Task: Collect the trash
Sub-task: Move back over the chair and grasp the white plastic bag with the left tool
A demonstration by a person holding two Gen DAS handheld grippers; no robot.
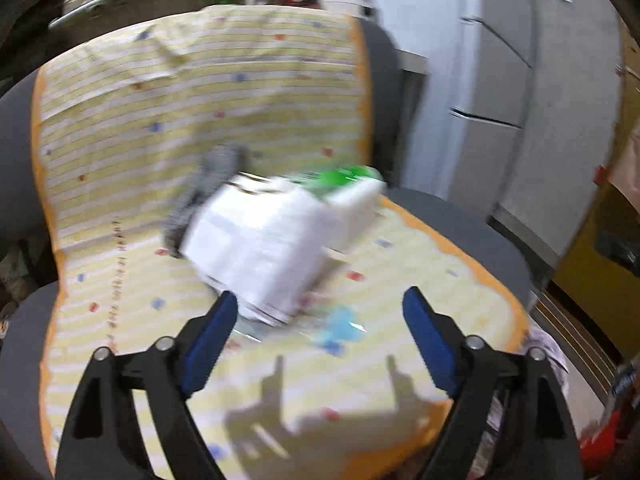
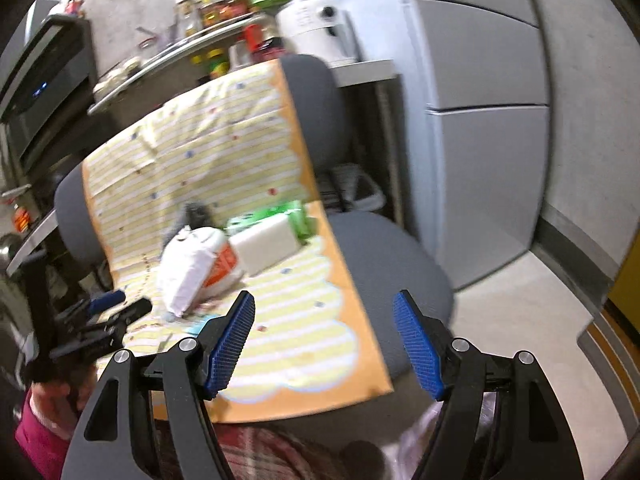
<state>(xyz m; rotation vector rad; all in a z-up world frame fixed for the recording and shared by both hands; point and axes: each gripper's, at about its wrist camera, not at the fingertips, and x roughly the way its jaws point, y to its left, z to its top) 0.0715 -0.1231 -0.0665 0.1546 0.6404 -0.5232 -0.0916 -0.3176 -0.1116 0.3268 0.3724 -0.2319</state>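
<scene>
— What lies on the chair?

— A grey fabric office chair [image 2: 384, 256] draped with a yellow-striped cloth with an orange scalloped border [image 1: 168, 92]. At the centre of the left wrist frame sits a crumpled white paper bag [image 1: 256, 248]; the right wrist view shows an orange printed patch on it. Just behind it, touching, is a smooth white rectangular block [image 1: 356, 212], and behind that a shiny green plastic packet [image 1: 340, 174]. A dark grey crumpled piece [image 1: 212, 176] rests against the backrest; the blur keeps me from telling its material.

— And the grippers?

— The left gripper [image 1: 320, 308], with black arms and ribbed blue pads, is spread wide and holds nothing; its left pad sits just at the bag's lower edge. The right gripper [image 2: 324, 316], at the bottom of its own frame, is likewise wide apart and empty, above the seat's front edge.

— Anything else?

— A pale grey refrigerator [image 2: 488, 120] at the right, and a curved metal shelf of bottles [image 2: 208, 12] at the upper left.
</scene>
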